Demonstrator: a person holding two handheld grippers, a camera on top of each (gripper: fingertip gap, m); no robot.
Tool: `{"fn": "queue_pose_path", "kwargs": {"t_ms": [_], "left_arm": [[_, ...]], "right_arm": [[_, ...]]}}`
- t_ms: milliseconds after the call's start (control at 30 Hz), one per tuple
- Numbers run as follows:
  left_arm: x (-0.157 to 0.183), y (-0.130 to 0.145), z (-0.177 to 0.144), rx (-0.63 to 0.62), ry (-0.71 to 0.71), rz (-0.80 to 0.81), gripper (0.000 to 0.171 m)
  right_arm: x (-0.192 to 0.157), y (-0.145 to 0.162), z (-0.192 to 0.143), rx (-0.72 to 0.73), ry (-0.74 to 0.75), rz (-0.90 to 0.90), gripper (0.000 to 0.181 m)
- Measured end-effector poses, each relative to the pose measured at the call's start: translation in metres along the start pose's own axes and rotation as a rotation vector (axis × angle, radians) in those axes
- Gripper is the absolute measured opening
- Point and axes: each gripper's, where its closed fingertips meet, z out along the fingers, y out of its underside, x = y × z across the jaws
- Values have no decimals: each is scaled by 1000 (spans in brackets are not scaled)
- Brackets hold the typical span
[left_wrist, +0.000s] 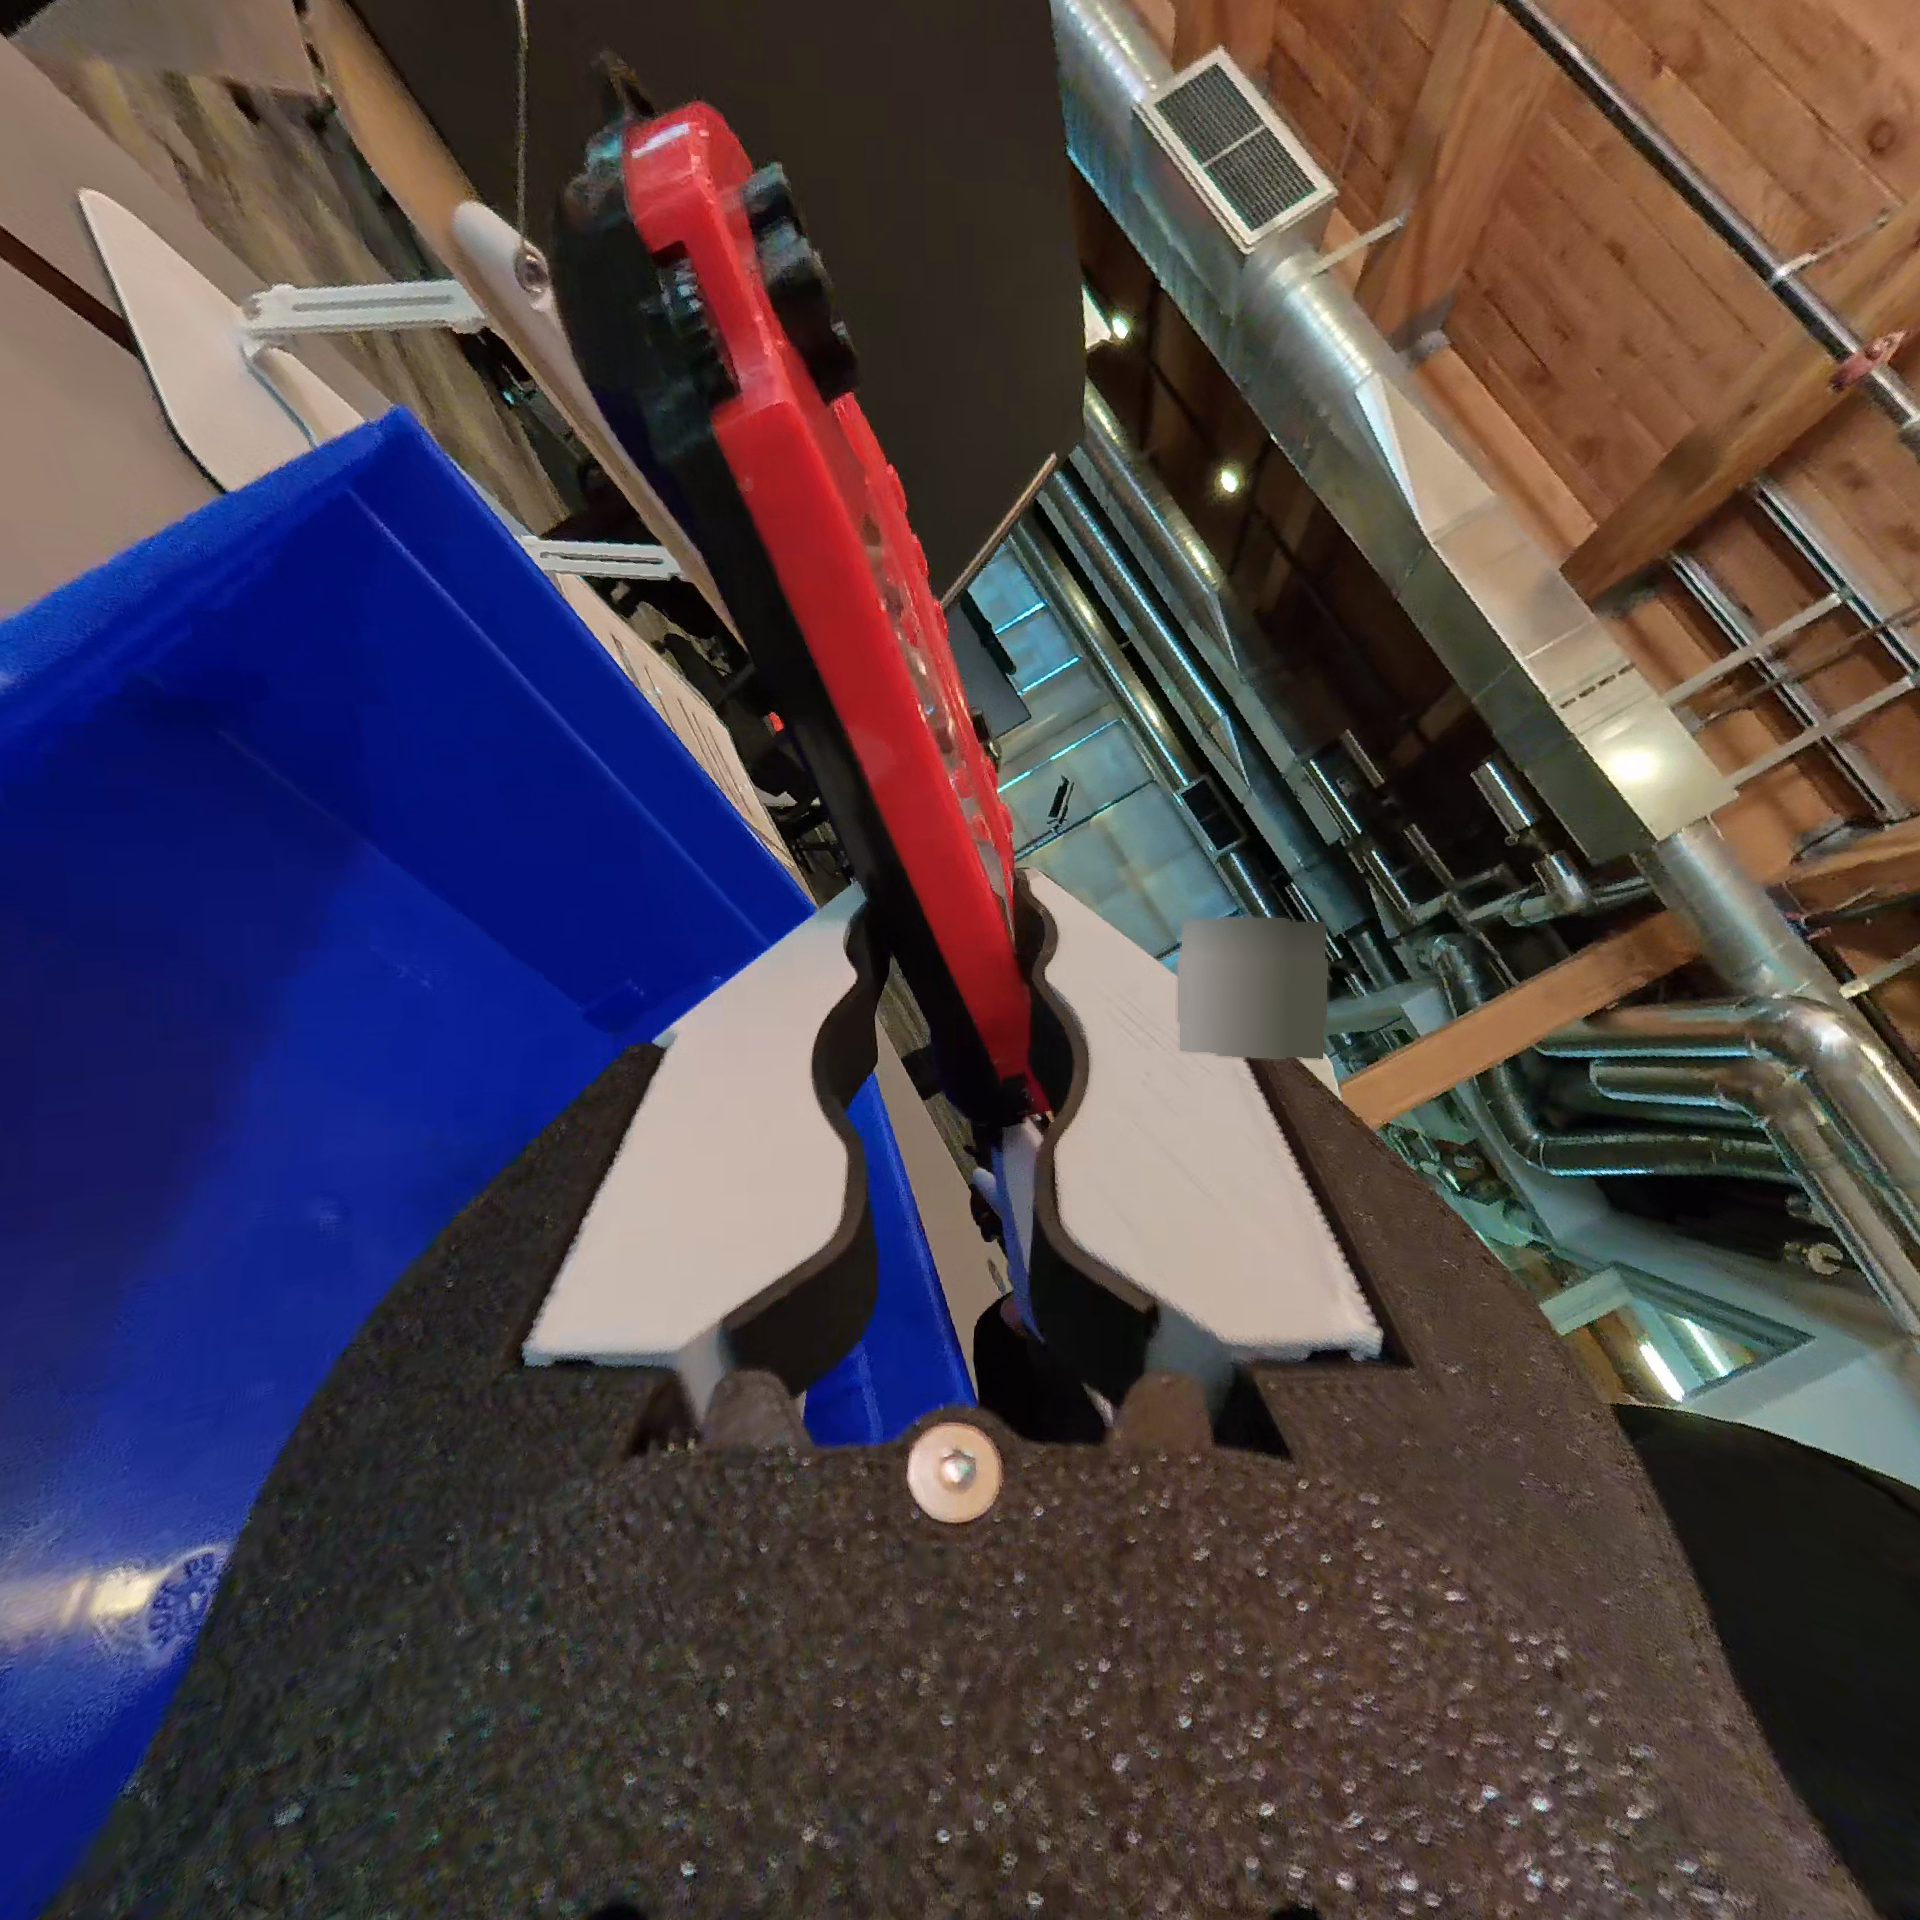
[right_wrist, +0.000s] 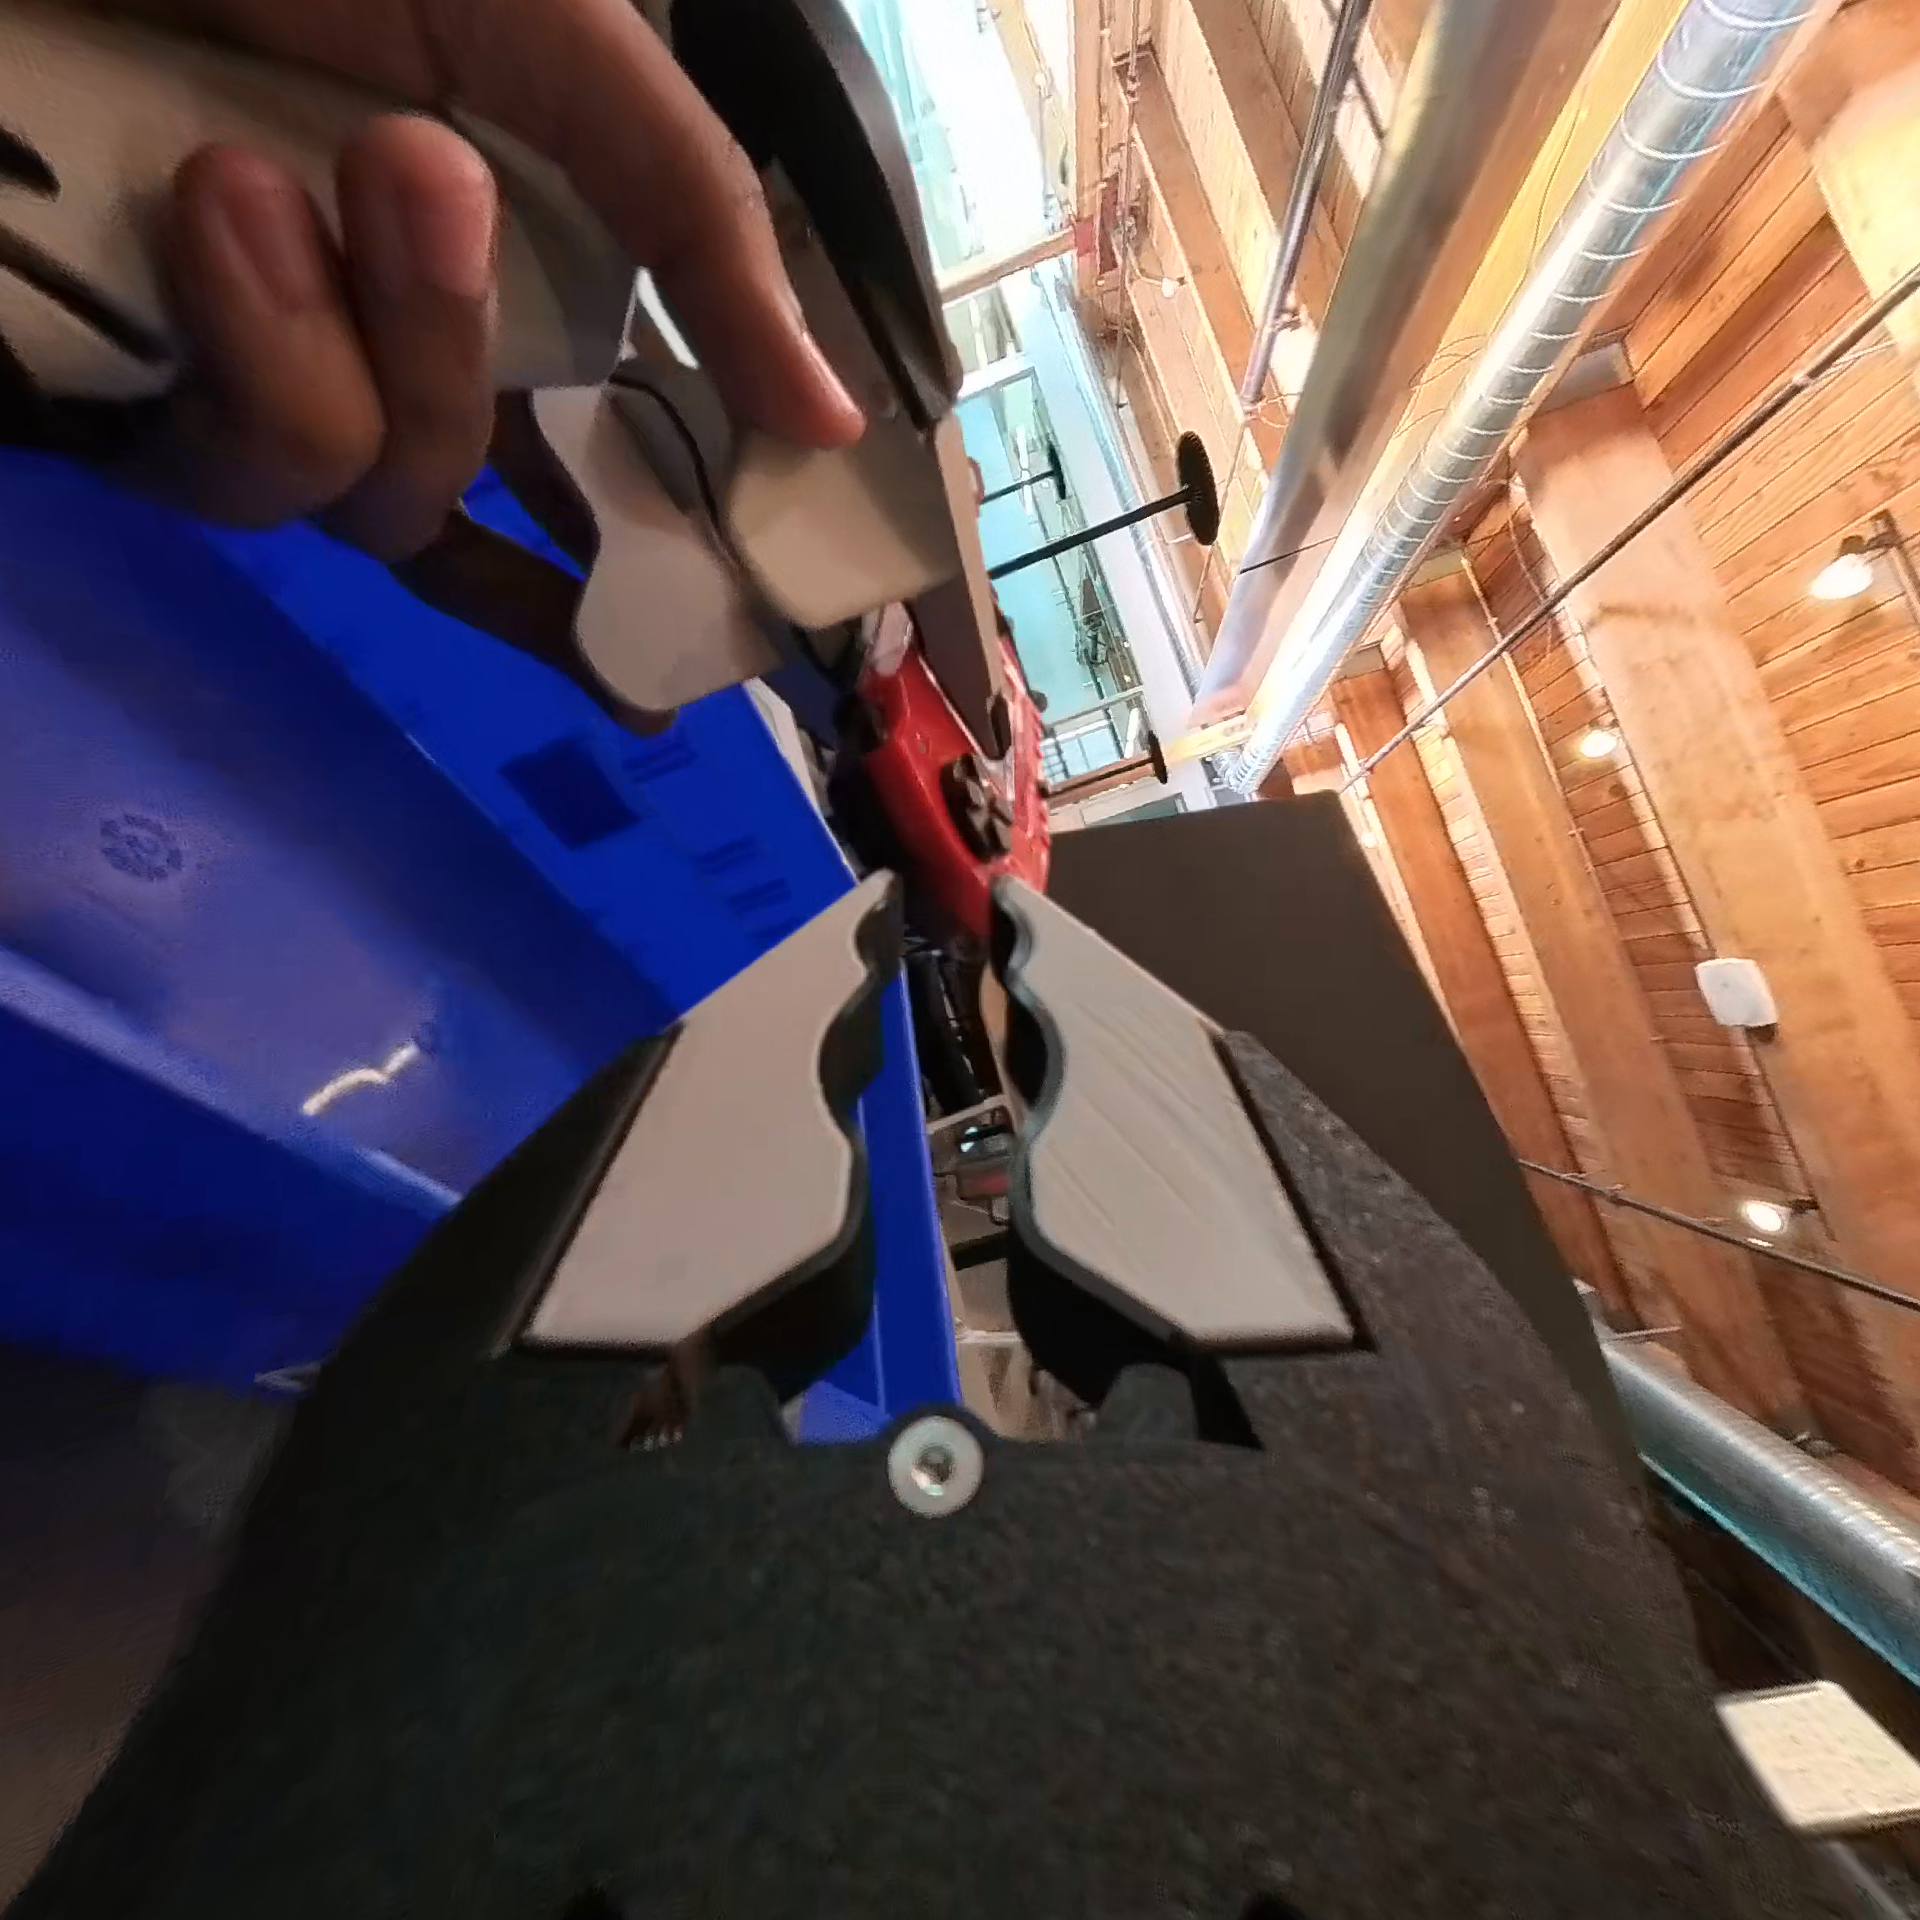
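The left gripper (left_wrist: 951, 925) squeezes a flat red and black plate (left_wrist: 831, 582) between its 2 fingers (left_wrist: 727, 1132), close to their tips. The plate is long and thin. Its long side runs away from the camera, up and a little to the left, and its thin edge faces the camera. One face is smooth shiny red plastic and the other is black, with bumpy black knobs (left_wrist: 800, 260) near the far end. A small blue and white piece (left_wrist: 1013, 1216) sticks out of the near end, down between the fingers. The fingers are pale grey plastic with wavy black rubber edges, and the gripper body is rough, speckled black. A big blue bin (left_wrist: 343, 883) of smooth shiny plastic is just to the left, with a round stamped mark low on its side that is too blurry to read. In the right wrist view, the right gripper (right_wrist: 945, 899) has its fingers (right_wrist: 727, 1164) a little apart with nothing between them, and their tips are near the red plate (right_wrist: 935, 821). I cannot tell if they touch it. A person's hand (right_wrist: 436, 239) wraps around the grey handle of the left gripper (right_wrist: 790, 540) above the blue bin (right_wrist: 312, 935). A flat black board (right_wrist: 1247, 987) is on the right. Shiny metal pipes (left_wrist: 1299, 343) and wooden planks (right_wrist: 1714, 727) fill the background.
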Motion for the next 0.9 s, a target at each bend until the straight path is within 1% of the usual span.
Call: {"fn": "queue_pose_path", "kwargs": {"t_ms": [100,267,367,433,500,533,600,700,767,833,900], "left_arm": [[-1,0,-1,-5,-2,-5,23],[-2,0,0,1,-15,-7,24],[-7,0,-1,-12,-55,30,23],[-9,1,-1,-30,-83,74,24],[-9,1,-1,-53,-94,122,29],[-8,2,-1,-70,-97,147,33],[-9,6,1,-103,-106,173,40],[-16,11,2,-133,-147,199,41],[-21,16,1,-158,-166,213,42],[-21,22,2,-185,-147,198,38],[-21,19,1,-150,-123,154,23]], "right_arm": [[-1,5,-2,-10,-1,-37,3],[-1,3,-2,-4,16,-134,2],[-12,7,0,-21,-53,-184,3],[-19,7,-1,-28,-139,-88,1],[-18,2,-2,-17,-206,77,1],[-15,-1,-3,-8,-225,153,3],[-11,-6,-4,7,-272,295,0],[-2,-18,-9,66,-340,555,0],[6,-19,-10,73,-378,734,0],[9,-17,-9,68,-407,834,0],[14,-12,-8,64,-378,855,0]]}}
